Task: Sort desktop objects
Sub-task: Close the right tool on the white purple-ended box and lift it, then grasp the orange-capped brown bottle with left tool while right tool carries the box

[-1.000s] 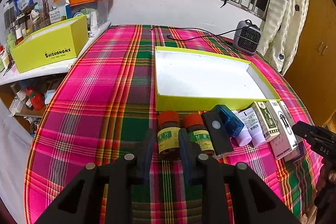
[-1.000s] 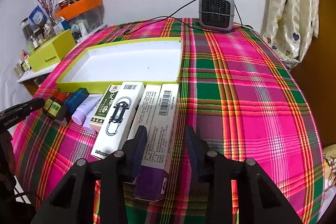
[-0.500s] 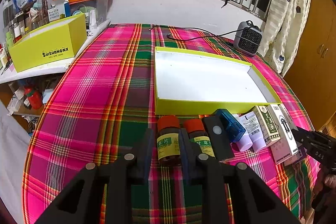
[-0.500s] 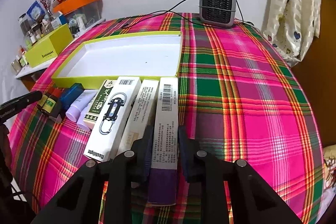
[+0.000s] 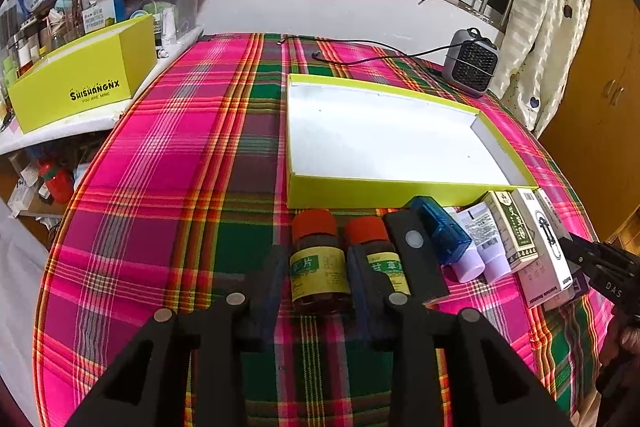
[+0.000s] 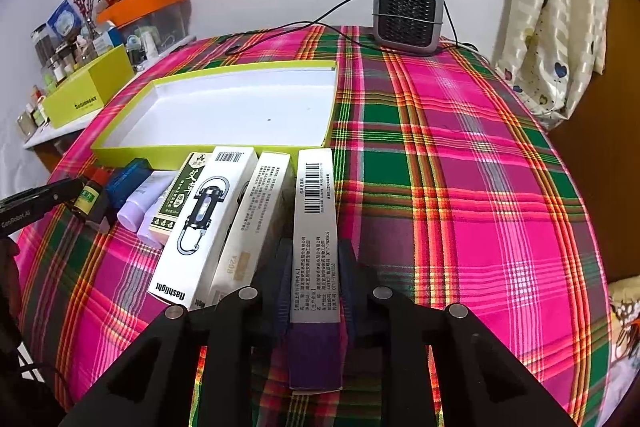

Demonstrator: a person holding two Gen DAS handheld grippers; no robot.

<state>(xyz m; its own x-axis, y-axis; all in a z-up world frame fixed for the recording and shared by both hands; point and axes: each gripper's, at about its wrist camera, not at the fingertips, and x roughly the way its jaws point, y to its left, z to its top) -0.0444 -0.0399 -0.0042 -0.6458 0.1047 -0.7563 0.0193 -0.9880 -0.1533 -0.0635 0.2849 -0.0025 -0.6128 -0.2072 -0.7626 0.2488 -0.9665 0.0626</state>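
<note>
Right gripper point(image 6: 314, 279) clamped on the purple-ended box point(image 6: 316, 255); left gripper point(image 5: 318, 279) jaws just opening, loose around the brown bottle point(image 5: 318, 267), near the table's front edge.

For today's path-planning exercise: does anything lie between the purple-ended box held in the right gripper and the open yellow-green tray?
Nothing visible. The purple-ended box, clamped by the right gripper, points at the tray's near wall; only bare tablecloth lies between them.

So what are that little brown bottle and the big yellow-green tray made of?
The bottle looks like amber glass or clear brown plastic: dark, see-through and glossy, with a matte orange cap, probably plastic, and a paper label. I can't tell glass from plastic. The tray looks like cardboard: thin straight walls, folded corners, matte white inside.
</note>
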